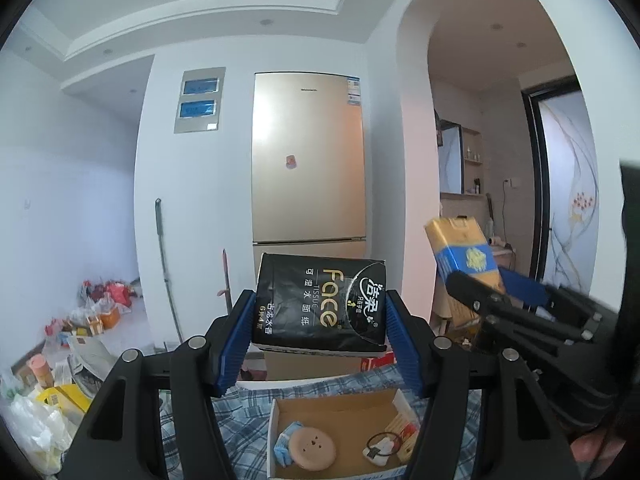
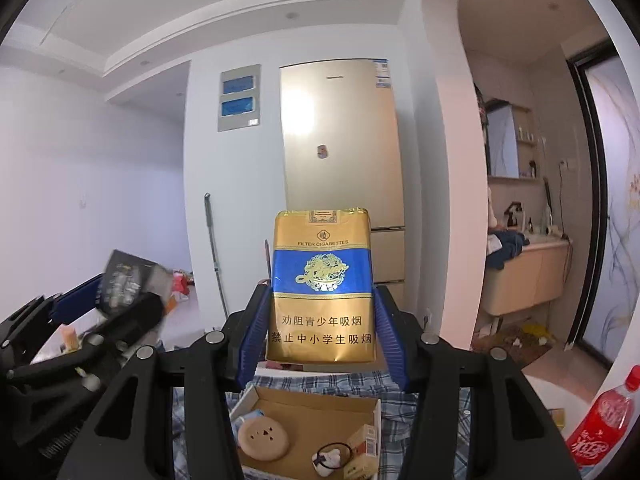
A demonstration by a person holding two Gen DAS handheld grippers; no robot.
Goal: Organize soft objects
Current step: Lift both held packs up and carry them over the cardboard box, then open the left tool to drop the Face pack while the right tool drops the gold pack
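Observation:
My left gripper (image 1: 320, 340) is shut on a black tissue pack (image 1: 320, 300) with gold "Face" lettering, held up in the air between the blue pads. My right gripper (image 2: 320, 328) is shut on a gold and blue cigarette pack (image 2: 322, 284), upright between its pads. Each view shows the other gripper at its side: the cigarette pack (image 1: 464, 256) at the right, the tissue pack (image 2: 120, 280) blurred at the left. Below both lies an open cardboard box (image 1: 340, 404) on a blue plaid cloth (image 1: 240, 424), holding a round tan disc (image 1: 312, 448), a small blue packet and a black hair tie.
A gold fridge (image 1: 308, 156) stands ahead against a white wall. Bags and clutter (image 1: 80, 328) cover the floor at the left. A red soda bottle (image 2: 600, 428) stands at the lower right. An arched doorway at the right leads to a washbasin counter (image 2: 524, 276).

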